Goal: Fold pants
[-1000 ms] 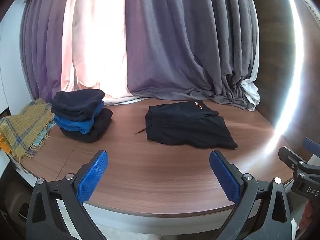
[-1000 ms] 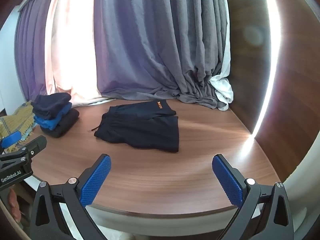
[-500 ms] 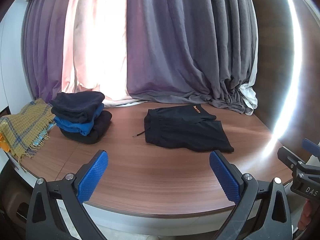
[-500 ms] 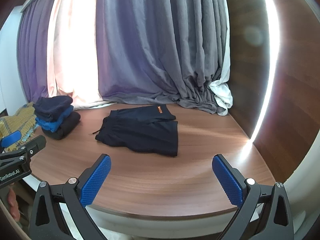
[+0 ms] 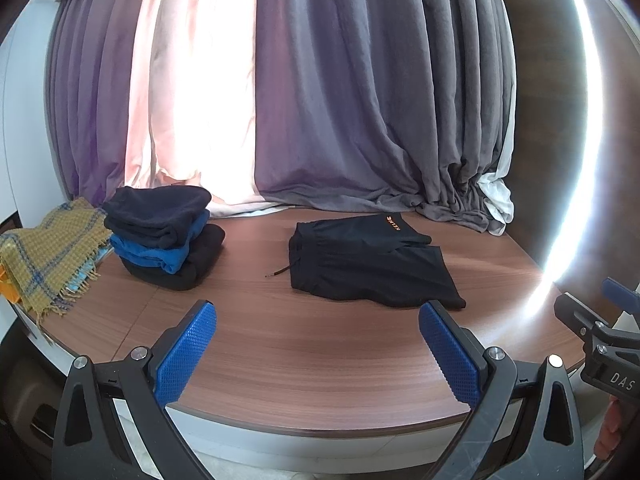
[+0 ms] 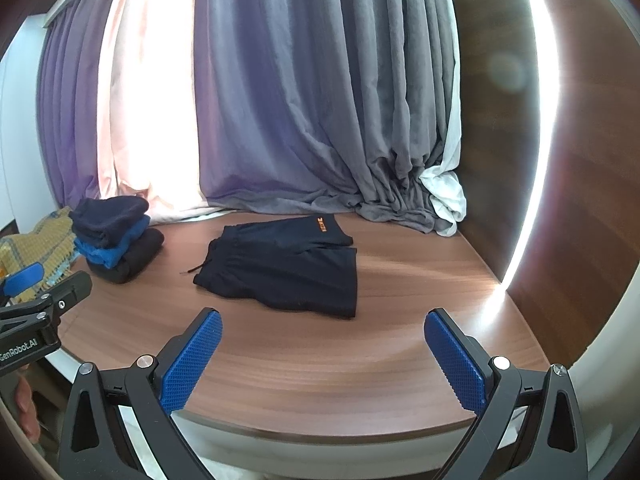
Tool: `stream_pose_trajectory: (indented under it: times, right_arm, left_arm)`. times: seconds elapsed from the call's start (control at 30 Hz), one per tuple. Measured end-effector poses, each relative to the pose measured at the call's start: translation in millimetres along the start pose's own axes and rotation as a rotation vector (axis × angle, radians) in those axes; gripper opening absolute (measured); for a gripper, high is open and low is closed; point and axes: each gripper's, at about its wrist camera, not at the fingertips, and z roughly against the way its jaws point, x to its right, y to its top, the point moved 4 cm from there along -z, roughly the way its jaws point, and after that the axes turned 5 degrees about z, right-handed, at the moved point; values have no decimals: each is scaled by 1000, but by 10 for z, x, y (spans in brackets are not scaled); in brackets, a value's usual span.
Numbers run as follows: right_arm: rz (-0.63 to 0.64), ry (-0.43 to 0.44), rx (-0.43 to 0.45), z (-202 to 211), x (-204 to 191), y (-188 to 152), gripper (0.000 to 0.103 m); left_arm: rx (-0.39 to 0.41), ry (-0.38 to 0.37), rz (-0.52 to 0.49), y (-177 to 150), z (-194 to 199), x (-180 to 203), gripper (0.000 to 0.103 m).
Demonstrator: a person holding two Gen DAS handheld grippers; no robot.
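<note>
Black shorts [image 5: 370, 262] are laid flat at centre frame on the table [image 5: 304, 352], drawstring trailing left. Left gripper [image 5: 318, 354] and right gripper [image 6: 322, 356] are held at the near table edge, jaws wide apart, nothing gripped. A folded stack [image 5: 164, 236] is seen at left, a plaid scarf [image 5: 48, 248] beside it.

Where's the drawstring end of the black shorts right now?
In the left wrist view, the drawstring trails off the left side of the black shorts onto the wooden table, toward the stack of folded clothes.
</note>
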Motion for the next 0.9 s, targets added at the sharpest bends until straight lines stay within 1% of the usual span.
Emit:
stream_pose_trajectory:
  times: [0.9]
  right_arm:
    - [14, 1, 18, 32, -93, 41, 102]
  left_arm:
    - [24, -2, 2, -10, 78, -49, 103]
